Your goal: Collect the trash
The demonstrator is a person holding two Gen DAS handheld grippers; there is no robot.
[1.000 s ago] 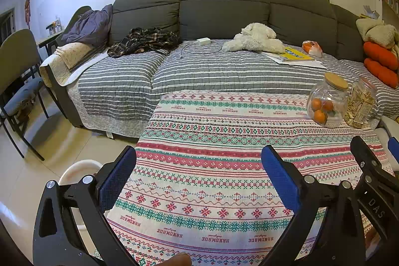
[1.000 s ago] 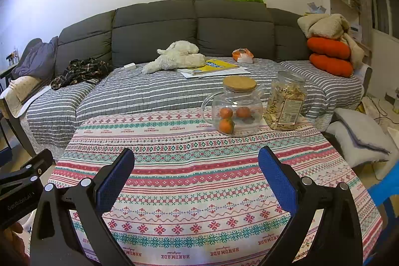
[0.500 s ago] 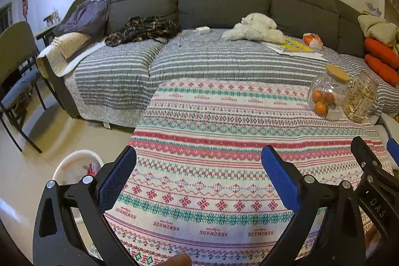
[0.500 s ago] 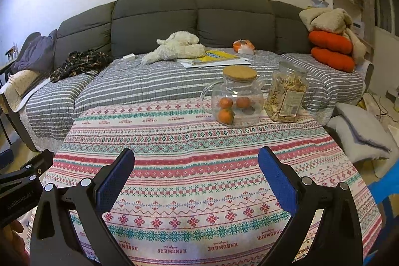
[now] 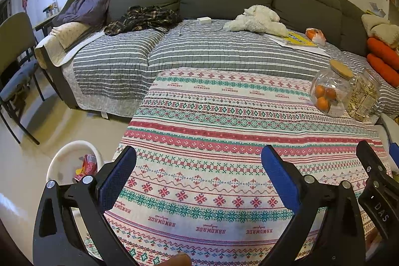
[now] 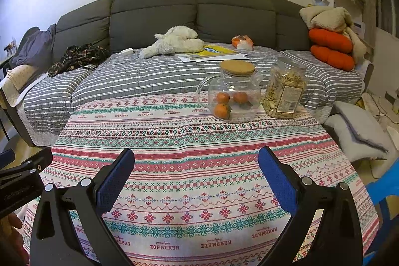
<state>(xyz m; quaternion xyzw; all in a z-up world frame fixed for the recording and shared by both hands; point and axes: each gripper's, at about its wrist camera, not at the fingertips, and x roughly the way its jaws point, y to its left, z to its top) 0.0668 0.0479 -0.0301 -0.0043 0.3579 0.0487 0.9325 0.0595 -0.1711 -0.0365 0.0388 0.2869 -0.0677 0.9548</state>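
Observation:
My left gripper (image 5: 199, 161) is open and empty above the near part of a table with a patterned cloth (image 5: 224, 121). My right gripper (image 6: 195, 162) is open and empty over the same cloth (image 6: 174, 131). A white bin (image 5: 67, 158) stands on the floor left of the table, below the left gripper's left finger; it holds a red wrapper (image 5: 87, 163) and other scraps. An orange-and-white packet (image 6: 242, 41) lies on the sofa seat far behind the table; it also shows in the left wrist view (image 5: 315, 35).
A glass jar of oranges (image 6: 233, 96) and a jar of seeds (image 6: 284, 89) stand at the table's far right. A grey sofa (image 6: 149, 16) carries a plush toy (image 6: 177, 41), papers, clothes. A chair (image 5: 15, 61) stands far left. Cushions (image 6: 356, 131) lie on the floor right.
Both grippers have risen and tilted down a little, so the sofa sits higher in view. The white bin and its trash have come into the left wrist view.

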